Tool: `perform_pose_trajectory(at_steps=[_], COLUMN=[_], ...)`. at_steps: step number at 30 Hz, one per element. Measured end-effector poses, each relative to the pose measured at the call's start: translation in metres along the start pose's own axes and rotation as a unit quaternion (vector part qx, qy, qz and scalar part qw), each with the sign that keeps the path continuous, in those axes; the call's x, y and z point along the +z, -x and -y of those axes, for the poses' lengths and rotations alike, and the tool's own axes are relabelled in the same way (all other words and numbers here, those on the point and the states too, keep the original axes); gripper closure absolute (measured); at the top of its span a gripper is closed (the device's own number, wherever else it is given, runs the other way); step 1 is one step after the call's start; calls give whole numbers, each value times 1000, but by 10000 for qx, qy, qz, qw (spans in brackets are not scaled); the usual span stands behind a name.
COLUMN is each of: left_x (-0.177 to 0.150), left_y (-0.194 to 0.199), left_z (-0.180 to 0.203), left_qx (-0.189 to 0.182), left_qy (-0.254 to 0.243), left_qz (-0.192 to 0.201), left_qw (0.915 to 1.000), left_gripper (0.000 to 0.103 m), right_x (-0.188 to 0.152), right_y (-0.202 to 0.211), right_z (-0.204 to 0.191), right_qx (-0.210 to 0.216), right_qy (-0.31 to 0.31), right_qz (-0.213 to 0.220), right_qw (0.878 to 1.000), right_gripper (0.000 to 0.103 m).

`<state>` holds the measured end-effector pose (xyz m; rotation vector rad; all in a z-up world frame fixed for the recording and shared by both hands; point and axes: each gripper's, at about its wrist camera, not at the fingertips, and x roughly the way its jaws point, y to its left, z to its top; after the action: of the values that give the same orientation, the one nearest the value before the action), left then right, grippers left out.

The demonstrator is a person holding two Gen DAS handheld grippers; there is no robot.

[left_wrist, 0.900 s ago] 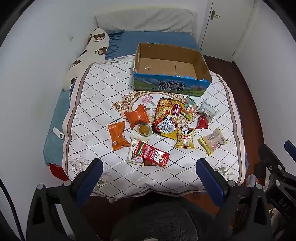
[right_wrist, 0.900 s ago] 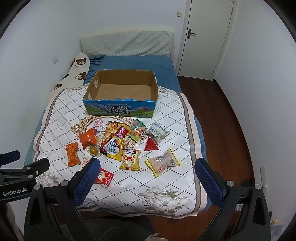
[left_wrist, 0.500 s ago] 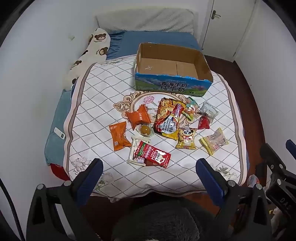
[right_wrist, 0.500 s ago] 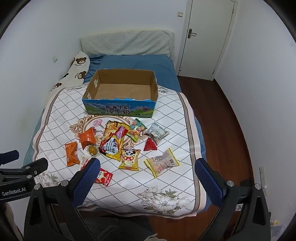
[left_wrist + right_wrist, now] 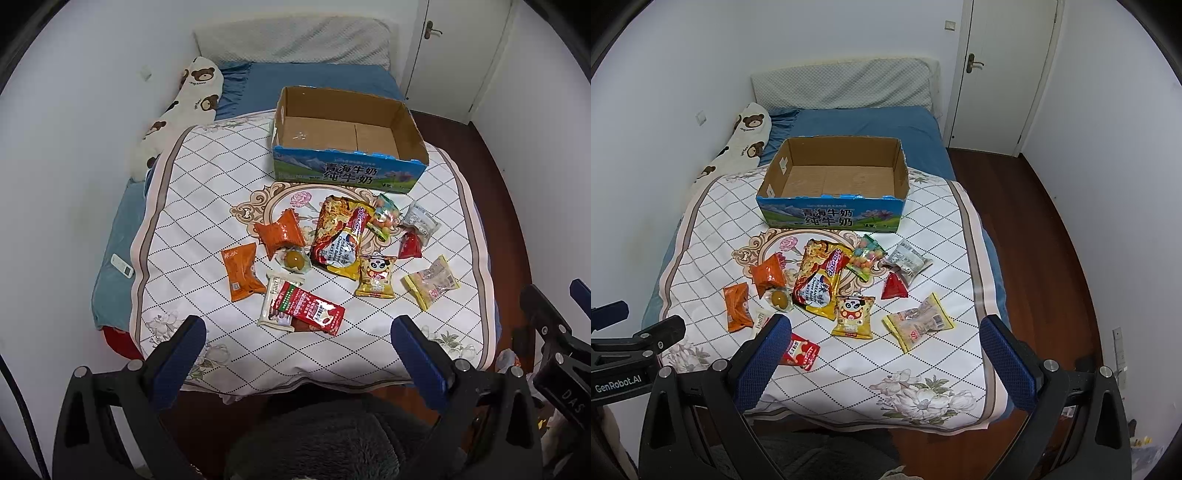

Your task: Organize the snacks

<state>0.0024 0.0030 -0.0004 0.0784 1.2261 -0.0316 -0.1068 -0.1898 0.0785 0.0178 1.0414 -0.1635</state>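
Both units hang back off the foot of the bed point(image 5: 960, 402), well short of the snacks. Left hand-held gripper point(image 5: 297, 349) released, nothing between its fingers; right hand-held gripper point(image 5: 884, 349) likewise spread and bare. Over the last second both views have crept slightly nearer; no packet has shifted. Judgement: approach only, sorting not yet begun.

Snacks lie scattered ahead of both units on the quilt, the box point(image 5: 347, 177) beyond them, nothing in it. Nearest the left unit: red packet point(image 5: 314, 308), overlapping a white one. Ahead of the right unit: panda bag point(image 5: 853, 314) and yellow-edged pack point(image 5: 918, 325). Noodle bag point(image 5: 340, 236) sits mid-cluster.
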Motion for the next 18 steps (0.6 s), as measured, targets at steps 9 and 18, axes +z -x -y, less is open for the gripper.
perform_pose_trajectory(at_steps=[9, 18], left_x=[1, 5], left_y=[-1, -2], left_z=[1, 0], left_qx=[13, 20], left_qy=[-21, -58], left_qz=[14, 6], left_qw=[10000, 10000], left_gripper=[0, 0], right_x=[1, 2], right_y=[-3, -3], right_z=[-1, -3], right_qx=[45, 57], right_qy=[-33, -61], right_qz=[-12, -18], right_qw=[10000, 10000], right_gripper=[0, 0])
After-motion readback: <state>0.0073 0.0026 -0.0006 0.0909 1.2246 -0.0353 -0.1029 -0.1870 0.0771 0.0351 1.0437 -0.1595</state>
